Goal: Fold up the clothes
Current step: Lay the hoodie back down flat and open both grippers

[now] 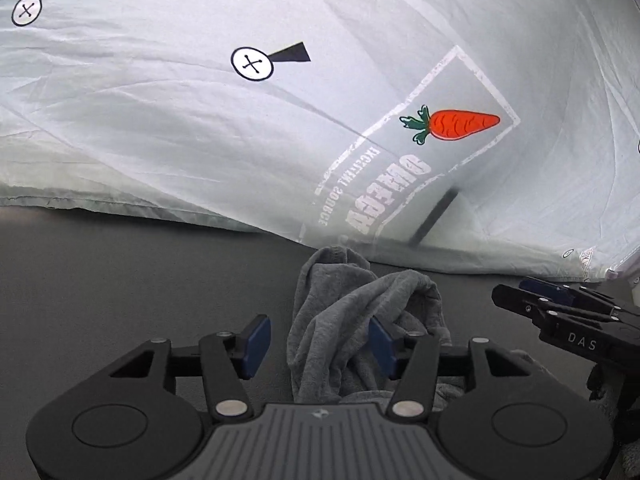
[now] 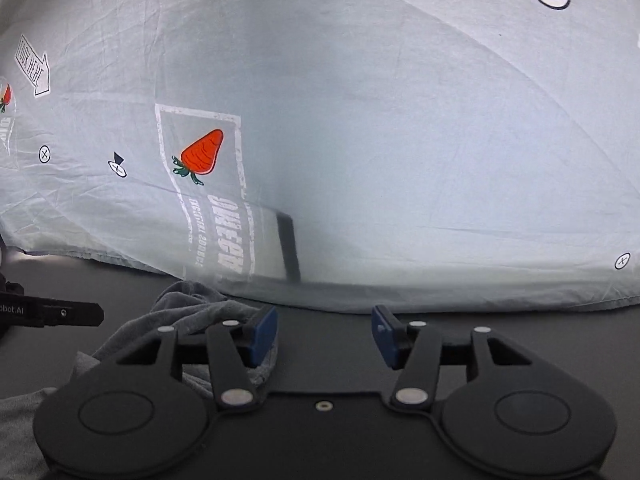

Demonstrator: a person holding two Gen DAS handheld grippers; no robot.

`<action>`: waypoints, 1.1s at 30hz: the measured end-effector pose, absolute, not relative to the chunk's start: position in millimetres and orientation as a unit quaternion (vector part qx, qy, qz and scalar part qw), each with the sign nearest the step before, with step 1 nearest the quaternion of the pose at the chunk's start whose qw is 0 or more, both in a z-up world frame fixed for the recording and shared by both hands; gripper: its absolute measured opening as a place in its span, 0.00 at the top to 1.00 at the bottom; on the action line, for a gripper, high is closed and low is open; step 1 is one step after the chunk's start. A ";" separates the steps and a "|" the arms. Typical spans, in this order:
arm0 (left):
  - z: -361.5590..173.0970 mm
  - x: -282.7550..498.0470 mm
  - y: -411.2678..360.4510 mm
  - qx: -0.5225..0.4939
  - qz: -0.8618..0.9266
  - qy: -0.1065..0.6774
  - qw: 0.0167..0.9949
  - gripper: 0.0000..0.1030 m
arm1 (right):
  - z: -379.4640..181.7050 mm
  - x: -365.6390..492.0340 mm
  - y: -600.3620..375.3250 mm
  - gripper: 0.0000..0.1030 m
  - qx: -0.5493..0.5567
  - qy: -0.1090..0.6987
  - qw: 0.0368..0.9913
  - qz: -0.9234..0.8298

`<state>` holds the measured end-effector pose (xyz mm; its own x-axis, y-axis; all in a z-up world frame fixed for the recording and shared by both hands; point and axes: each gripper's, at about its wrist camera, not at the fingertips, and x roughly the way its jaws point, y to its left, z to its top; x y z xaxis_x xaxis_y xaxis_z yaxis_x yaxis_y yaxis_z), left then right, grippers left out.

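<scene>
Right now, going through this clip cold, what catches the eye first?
The orange carrot print on the pale printed sheet that fills the background, with circled X marks scattered on the fabric. Next, the crumpled gray garment on the dark surface, bunched between the open fingers of the left gripper. The right gripper is also open, with the gray cloth by its left finger.

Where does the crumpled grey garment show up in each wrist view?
Left wrist: grey garment lies bottom centre, bunched between the open fingers of the left gripper.
Right wrist: bottom left, beside the open right gripper.
Shared landmark: carrot print on the pale sheet.
</scene>
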<state>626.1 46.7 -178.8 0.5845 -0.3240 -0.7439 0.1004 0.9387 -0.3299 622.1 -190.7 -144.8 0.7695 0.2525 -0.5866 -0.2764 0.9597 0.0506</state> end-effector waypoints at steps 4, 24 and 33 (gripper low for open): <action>-195.1 635.9 31.4 -0.112 -0.159 0.434 0.880 0.40 | -175.4 646.6 -157.9 0.51 -0.045 0.351 0.918 0.176; -138.0 562.4 41.8 -0.066 -0.046 0.347 0.934 0.21 | -122.1 578.5 -188.1 0.36 -0.168 0.226 0.957 0.076; -157.1 344.8 97.3 -0.094 0.015 0.494 0.864 0.24 | -146.6 371.4 -308.7 0.35 -0.042 0.418 0.907 0.001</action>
<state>344.8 97.3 -157.1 0.5118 -0.0678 -0.8564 -0.1182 0.9818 -0.1483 371.4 -308.7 -146.6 0.6504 -0.0336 -0.7589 -0.0370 0.9964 -0.0758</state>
